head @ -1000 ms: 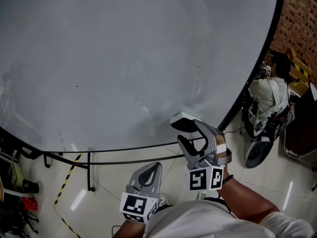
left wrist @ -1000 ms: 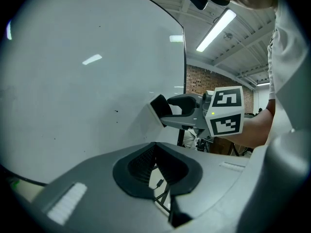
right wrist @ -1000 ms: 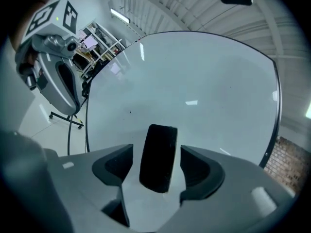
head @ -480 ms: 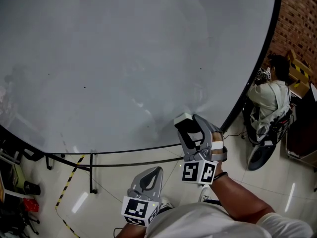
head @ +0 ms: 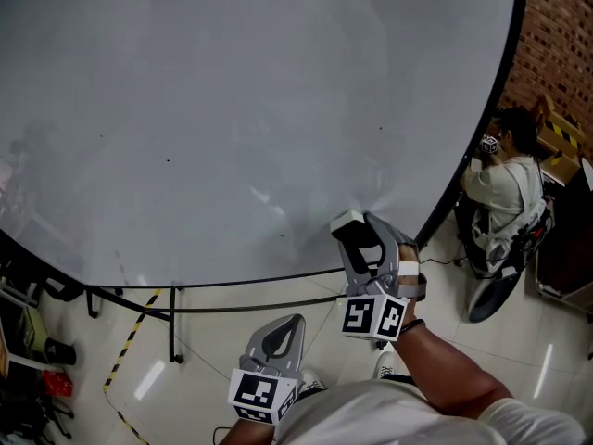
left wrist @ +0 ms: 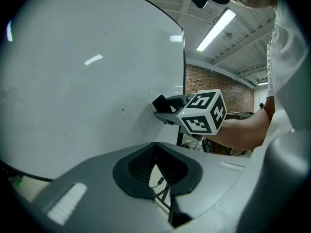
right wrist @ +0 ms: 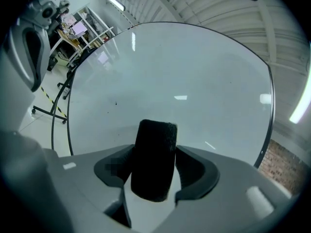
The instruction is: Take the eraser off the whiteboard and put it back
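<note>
Eraser (head: 346, 221) grab near the whiteboard (head: 232, 109) bottom-right rim
Head view: loads of bare board up and left, and the right gripper (head: 361, 239) is around the eraser. Left gripper view: the left gripper (left wrist: 156, 144) is pinched together, empty. Right gripper view: the jaws have just been closing, with pads on the eraser's sides.

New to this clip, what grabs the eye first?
The huge whiteboard fills most of every view. Near its lower right corner in the head view, the right gripper has the black eraser between its jaws, which have just been closing on it. The left gripper sits lower, shut, empty.
</note>
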A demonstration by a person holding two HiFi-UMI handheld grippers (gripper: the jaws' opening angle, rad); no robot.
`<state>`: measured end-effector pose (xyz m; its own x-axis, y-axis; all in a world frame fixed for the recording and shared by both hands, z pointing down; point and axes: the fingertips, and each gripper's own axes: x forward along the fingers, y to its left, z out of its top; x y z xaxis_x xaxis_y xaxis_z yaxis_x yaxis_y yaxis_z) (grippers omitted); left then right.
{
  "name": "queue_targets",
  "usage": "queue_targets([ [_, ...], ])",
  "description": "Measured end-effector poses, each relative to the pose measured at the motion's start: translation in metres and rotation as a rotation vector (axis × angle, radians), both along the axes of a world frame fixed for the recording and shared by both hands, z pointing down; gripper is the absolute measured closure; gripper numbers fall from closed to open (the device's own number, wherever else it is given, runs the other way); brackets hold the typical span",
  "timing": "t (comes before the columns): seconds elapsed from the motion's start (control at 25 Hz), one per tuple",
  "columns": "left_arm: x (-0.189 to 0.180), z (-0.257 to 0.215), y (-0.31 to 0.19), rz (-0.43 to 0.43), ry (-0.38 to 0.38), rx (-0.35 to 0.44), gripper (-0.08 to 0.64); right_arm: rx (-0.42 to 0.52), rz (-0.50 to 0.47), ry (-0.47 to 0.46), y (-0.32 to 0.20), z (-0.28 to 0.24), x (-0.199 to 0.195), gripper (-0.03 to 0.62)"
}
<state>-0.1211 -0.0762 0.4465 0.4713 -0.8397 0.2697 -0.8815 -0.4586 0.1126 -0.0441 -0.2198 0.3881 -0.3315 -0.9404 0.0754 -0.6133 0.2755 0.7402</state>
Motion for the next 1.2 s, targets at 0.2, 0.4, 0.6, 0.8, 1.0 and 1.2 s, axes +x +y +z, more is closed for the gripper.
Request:
queue_targets([
  [0.2,0.001,-0.001,0.001,0.005,0.006,0.004,0.543,-0.021,-0.006,-0.014,0.003,-0.003,0.002,0.350],
  [0.4,0.005,0.000,0.000,0.011,0.005,0.001,0.543,-0.043,-0.036,-0.033,0.014,-0.005,0.003,0.353],
  [0.6,0.014,-0.002,-0.004,0.033,0.005,0.000,0.543,-0.089,-0.080,-0.100,0.022,-0.009,0.004,0.353],
  [0.8,0.028,-0.002,-0.005,0.049,-0.002,0.015,0.543,-0.399,-0.341,-0.530,0.041,-0.003,0.004,0.353],
  [1.0,0.036,-0.008,-0.010,0.069,-0.007,0.020,0.543,-0.615,-0.430,-0.900,0.049,-0.016,0.019,0.352],
  [1.2,0.039,-0.019,-0.013,0.082,0.008,0.041,0.543,-0.676,-0.490,-0.945,0.062,-0.021,0.026,0.351],
])
